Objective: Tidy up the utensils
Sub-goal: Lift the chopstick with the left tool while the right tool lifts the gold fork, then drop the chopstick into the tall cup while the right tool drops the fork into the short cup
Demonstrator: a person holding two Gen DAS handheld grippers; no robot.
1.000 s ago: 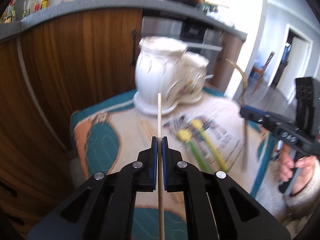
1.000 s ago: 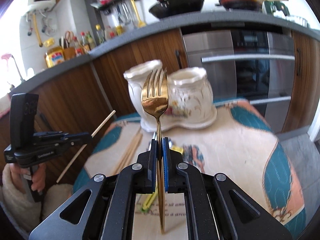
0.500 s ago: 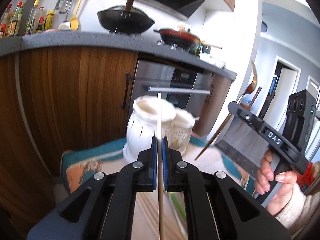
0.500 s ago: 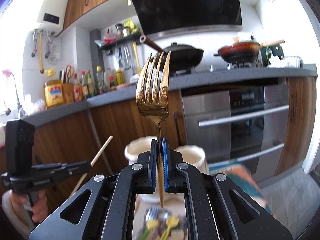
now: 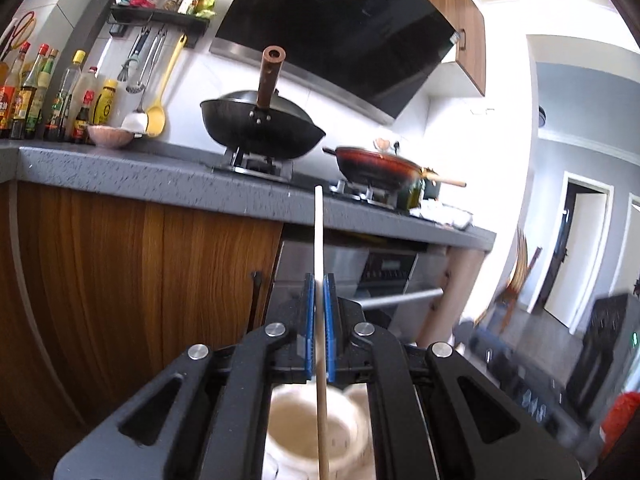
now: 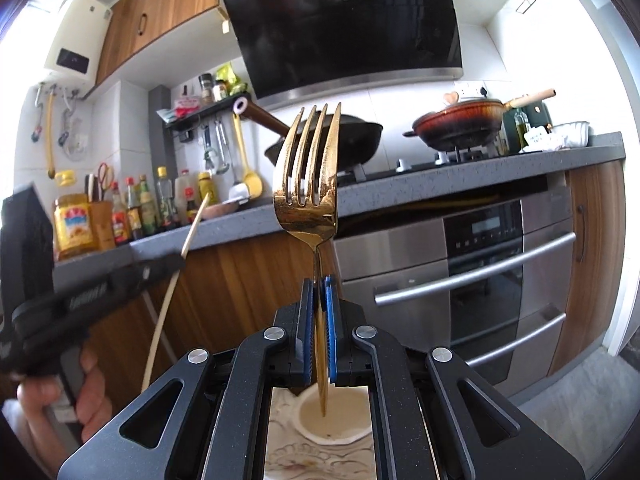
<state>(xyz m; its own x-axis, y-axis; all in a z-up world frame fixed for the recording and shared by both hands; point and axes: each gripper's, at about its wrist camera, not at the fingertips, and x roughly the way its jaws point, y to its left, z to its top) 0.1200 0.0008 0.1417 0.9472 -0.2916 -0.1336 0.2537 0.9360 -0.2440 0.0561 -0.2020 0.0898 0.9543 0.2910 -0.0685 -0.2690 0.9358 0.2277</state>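
My right gripper is clamped on a gold fork, its blue pads pinching the thin neck just below the head. The fork stands upright above the jaws, four tines pointing up, its polished bowl mirroring the kitchen; the flat handle hangs down between the fingers and its tip ends over the mouth of a cream ceramic holder directly beneath the gripper. From here that holder's opening looks pale, and I see nothing in it besides a small dark speck near the front rim. It sits on an embossed white ceramic base.

My left gripper is closed tight on a pale wooden chopstick, a plain round stick, lighter at the top and more tan lower down. It rises straight above the jaws and runs down between the fingers, its lower end passing over the open mouth of a cream ceramic utensil pot below the gripper. A second rim of the same cream ceramic shows just to the right of that pot; I can't tell what either holds, as both are blurred.

In the right wrist view, the left gripper appears off to the left of my fork, held by a hand, with the chopstick slanting through its tip.
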